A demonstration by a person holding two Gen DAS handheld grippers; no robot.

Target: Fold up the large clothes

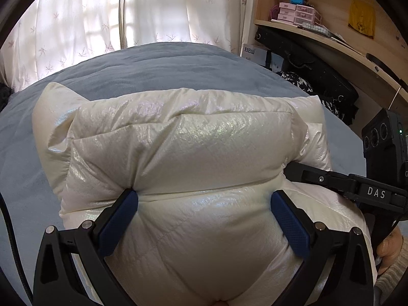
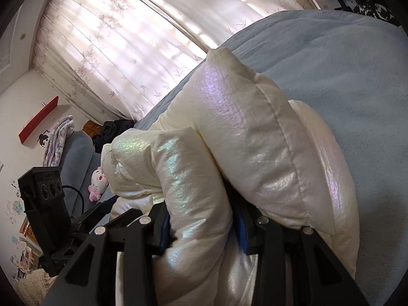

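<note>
1. Jacket [image 1: 183,137] lies bunched on the bed [image 1: 153,63], already folded into a thick bundle.
2. Left fingers [image 1: 204,204] clamp a puffy fold; right fingers [image 2: 204,227] grip another fold.
3. Left to do, likely: laying it flat and letting go.

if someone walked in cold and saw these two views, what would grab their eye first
The puffy cream jacket with its pearly sheen fills the middle of both views, bunched in thick folds on the blue-grey bed cover. Next, the left gripper, its blue pads pressed into the padding at the near edge, and the right gripper clamped on a fold. Behind, sunlit leaf-print curtains glow across the back.
</note>
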